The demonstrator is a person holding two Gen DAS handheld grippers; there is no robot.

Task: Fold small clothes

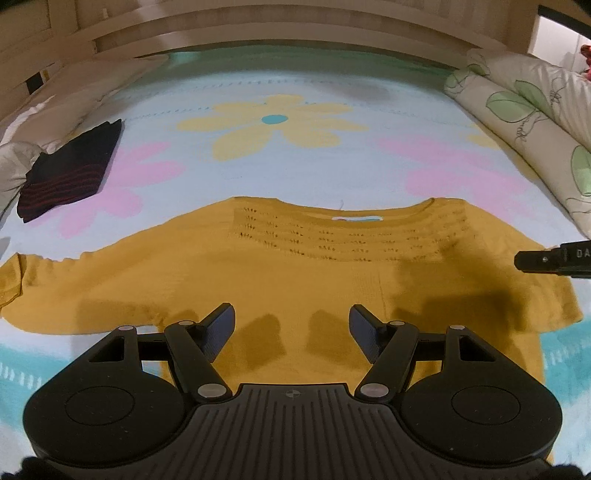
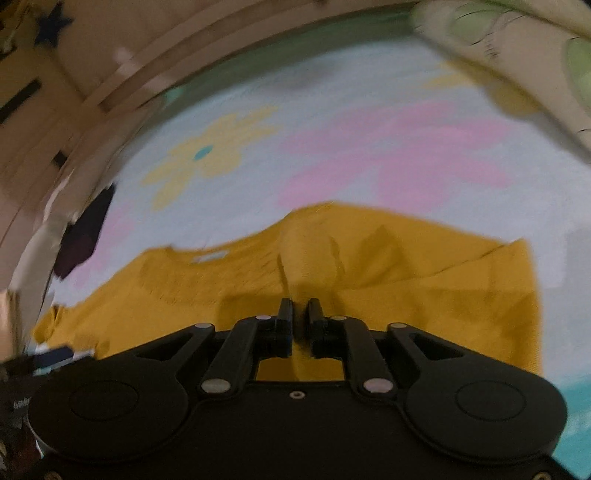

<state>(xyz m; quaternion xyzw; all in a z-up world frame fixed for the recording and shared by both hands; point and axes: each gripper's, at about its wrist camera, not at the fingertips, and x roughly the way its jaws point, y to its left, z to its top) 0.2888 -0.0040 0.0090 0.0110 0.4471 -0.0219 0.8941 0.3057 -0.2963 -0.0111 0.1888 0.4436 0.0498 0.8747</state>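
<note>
your right gripper (image 2: pixel 300 314) is clenched on a pinched-up fold of the mustard-yellow knit top (image 2: pixel 424 280), the cloth rising in a ridge from between its near-closed jaws; only the right wrist view shows this grip, and it is blurred. your left gripper (image 1: pixel 291 325) is released, its jaws standing wide apart above the top's (image 1: pixel 258 273) lower body with nothing between them, two finger shadows falling on the cloth below.

the left wrist view, sharp, shows what the other does not: the top lies spread flat on the bed cover (image 1: pixel 295 173), neckline away from you, rows of small openwork holes across the chest and a white neck label (image 1: pixel 356 219) with teal and red marks too small to read. at that view's right edge the tip of the right gripper juts in over the sleeve, bearing the white letters "da", cut off by the frame.

both grippers point steeply down at the bed.

beyond the top, the pale blue cover carries a yellow flower (image 1: pixel 273 125) and pink flowers. a folded dark garment with red stripes (image 1: pixel 70 170) lies well apart at far left. a rolled leaf-print quilt (image 1: pixel 524 110) runs along the right side, with a wooden headboard (image 1: pixel 295 33) behind.
</note>
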